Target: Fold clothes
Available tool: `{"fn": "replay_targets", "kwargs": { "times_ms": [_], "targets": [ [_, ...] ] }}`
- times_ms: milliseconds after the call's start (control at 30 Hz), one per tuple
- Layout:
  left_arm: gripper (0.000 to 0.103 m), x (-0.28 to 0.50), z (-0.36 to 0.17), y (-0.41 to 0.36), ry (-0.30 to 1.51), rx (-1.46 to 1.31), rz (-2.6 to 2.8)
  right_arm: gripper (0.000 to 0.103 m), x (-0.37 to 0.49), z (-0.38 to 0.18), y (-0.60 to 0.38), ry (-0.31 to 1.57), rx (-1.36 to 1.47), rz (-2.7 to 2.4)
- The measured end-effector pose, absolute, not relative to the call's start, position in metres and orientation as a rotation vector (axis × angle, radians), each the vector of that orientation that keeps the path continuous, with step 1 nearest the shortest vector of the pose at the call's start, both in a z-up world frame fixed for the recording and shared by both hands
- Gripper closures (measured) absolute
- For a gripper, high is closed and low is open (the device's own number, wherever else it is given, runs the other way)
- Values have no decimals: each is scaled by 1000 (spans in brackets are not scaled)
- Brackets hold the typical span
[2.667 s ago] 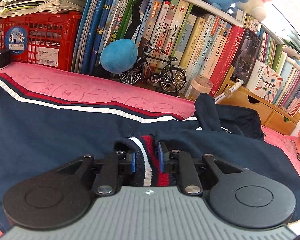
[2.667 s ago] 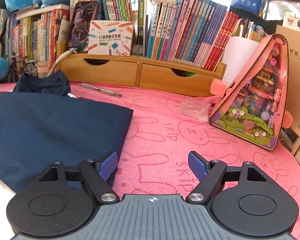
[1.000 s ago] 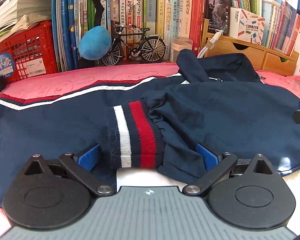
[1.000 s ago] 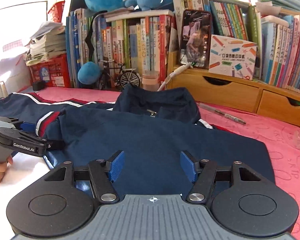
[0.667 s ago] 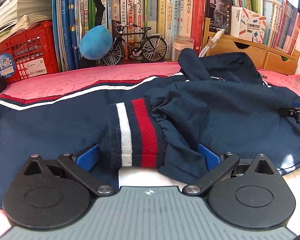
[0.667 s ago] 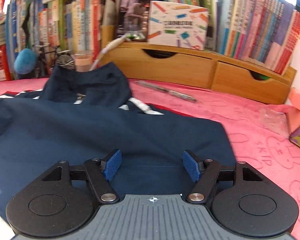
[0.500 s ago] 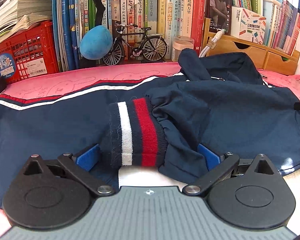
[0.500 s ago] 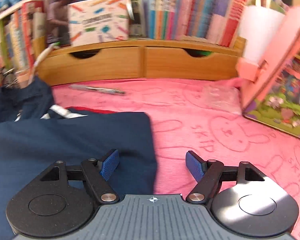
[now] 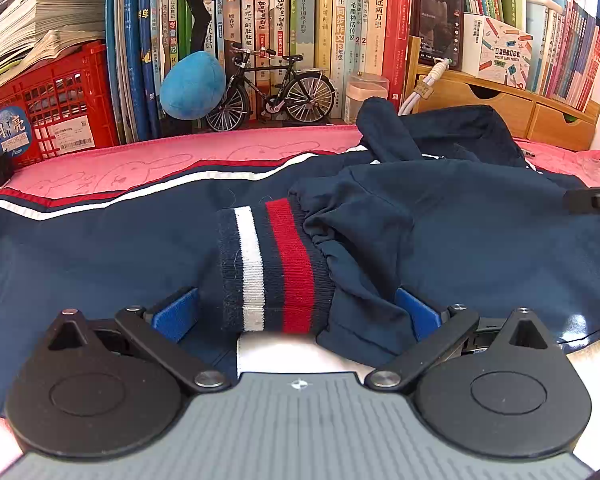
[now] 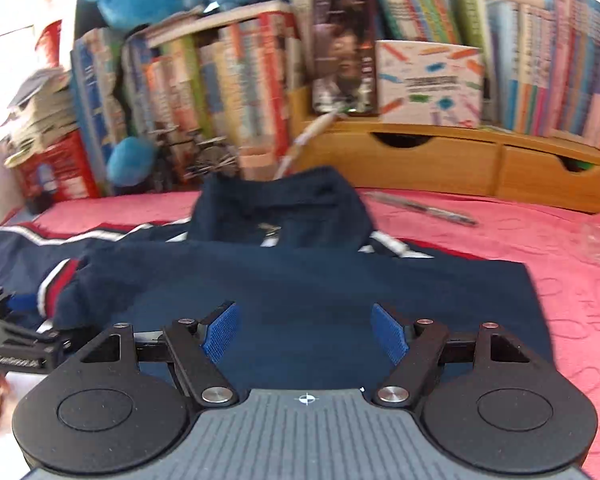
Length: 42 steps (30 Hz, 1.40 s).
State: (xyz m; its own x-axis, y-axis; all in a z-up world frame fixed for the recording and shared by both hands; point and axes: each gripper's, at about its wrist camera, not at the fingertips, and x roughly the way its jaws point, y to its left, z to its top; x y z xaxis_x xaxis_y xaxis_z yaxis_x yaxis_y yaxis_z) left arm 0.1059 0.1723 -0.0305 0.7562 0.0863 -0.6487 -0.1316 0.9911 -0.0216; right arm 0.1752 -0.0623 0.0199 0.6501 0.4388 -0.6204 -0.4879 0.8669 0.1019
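Note:
A navy jacket [image 9: 480, 232] with white and red stripes lies spread on the pink mat [image 9: 140, 164]. Its sleeve is folded over the body, and the striped cuff [image 9: 272, 268] lies between the open fingers of my left gripper [image 9: 296, 312], which holds nothing. In the right wrist view the jacket [image 10: 300, 280] fills the middle. My right gripper [image 10: 306, 332] is open and empty over the jacket's near edge. The left gripper also shows at the left edge of the right wrist view [image 10: 16, 340].
Books, a red crate [image 9: 48, 108], a blue plush [image 9: 192, 84] and a model bicycle [image 9: 276, 88] line the back. A wooden drawer unit [image 10: 460, 168] stands at the back right, with a pen [image 10: 420, 208] on the mat before it.
My left gripper let go of the cuff, opened wide and has since stayed still. My right gripper swung right toward the drawers, then back left over the jacket.

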Motion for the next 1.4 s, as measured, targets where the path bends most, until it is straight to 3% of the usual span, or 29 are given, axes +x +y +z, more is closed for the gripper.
{"fn": "replay_targets", "kwargs": {
  "times_ms": [200,533,667,933,1133,1400],
  "targets": [
    [0,106,-30,172,703,-69,119,29,147,4,-33,745,-200,573],
    [0,106,-31,172,702,-69,120,27,139,-11,-169,747,-170,357],
    [0,105,-31,172,701,-70,120,21,138,-11,-210,783,-125,267],
    [0,105,-31,172,700,-72,120,17,143,13,-244,787,42,203],
    [0,105,-30,173,699,-73,120,17,161,42,-202,663,136,311],
    [0,104,-30,174,697,-79,134,16,207,33,-59,688,140,553]
  ]
}}
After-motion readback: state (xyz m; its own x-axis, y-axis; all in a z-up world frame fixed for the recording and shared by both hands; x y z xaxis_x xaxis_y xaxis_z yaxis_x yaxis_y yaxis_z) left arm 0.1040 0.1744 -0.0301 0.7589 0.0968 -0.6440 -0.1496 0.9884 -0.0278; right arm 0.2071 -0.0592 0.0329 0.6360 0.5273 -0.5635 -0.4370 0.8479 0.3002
